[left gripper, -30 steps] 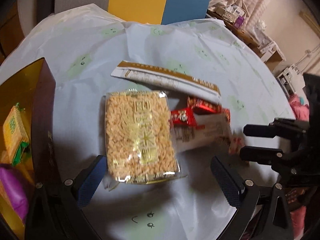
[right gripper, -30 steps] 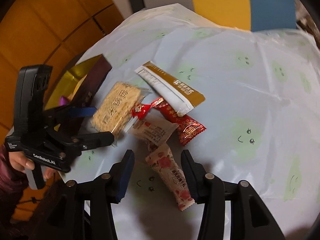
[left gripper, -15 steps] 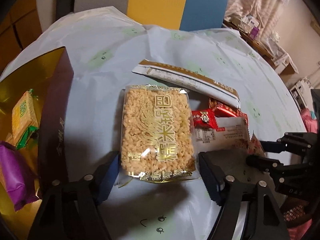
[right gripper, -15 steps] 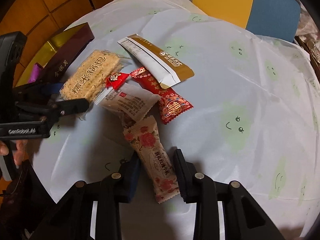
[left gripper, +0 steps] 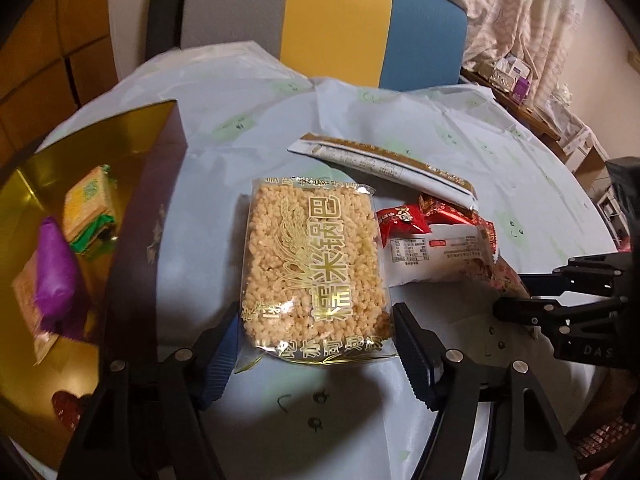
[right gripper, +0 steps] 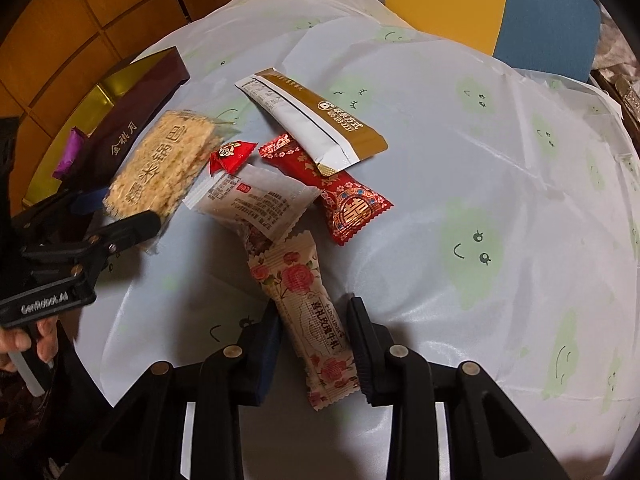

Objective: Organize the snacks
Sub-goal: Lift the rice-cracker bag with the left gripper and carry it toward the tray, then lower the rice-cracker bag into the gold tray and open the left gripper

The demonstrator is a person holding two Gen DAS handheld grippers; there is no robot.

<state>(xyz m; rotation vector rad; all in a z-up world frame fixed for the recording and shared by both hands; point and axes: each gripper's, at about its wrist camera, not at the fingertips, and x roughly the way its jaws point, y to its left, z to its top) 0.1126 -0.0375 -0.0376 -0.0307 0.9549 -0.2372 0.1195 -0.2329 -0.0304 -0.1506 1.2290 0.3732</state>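
A clear pack of puffed rice cracker (left gripper: 316,264) lies flat on the pale blue tablecloth (left gripper: 248,128). Its near end sits between the pads of my left gripper (left gripper: 316,314), whose jaws are closing and touch both of its edges. In the right wrist view the same pack (right gripper: 160,168) shows with the left gripper (right gripper: 112,212) at its corner. My right gripper (right gripper: 314,308) is shut on a rose-print snack bar (right gripper: 304,284), which still rests on the cloth. The right gripper (left gripper: 520,294) shows at the right of the left wrist view.
A dark box (left gripper: 152,216) with gold lining stands at the left, holding a purple pack (left gripper: 54,276) and a yellow-green biscuit pack (left gripper: 88,200). A gold-white sachet (right gripper: 316,128), a red packet (right gripper: 348,200), a white packet (right gripper: 256,204) and a small red candy (right gripper: 232,154) lie mid-table. A chair (left gripper: 332,20) stands beyond.
My left gripper has moved forward over the rice cracker pack and its jaws have narrowed onto it. The right jaws have closed from a loose straddle onto the rose-print bar.
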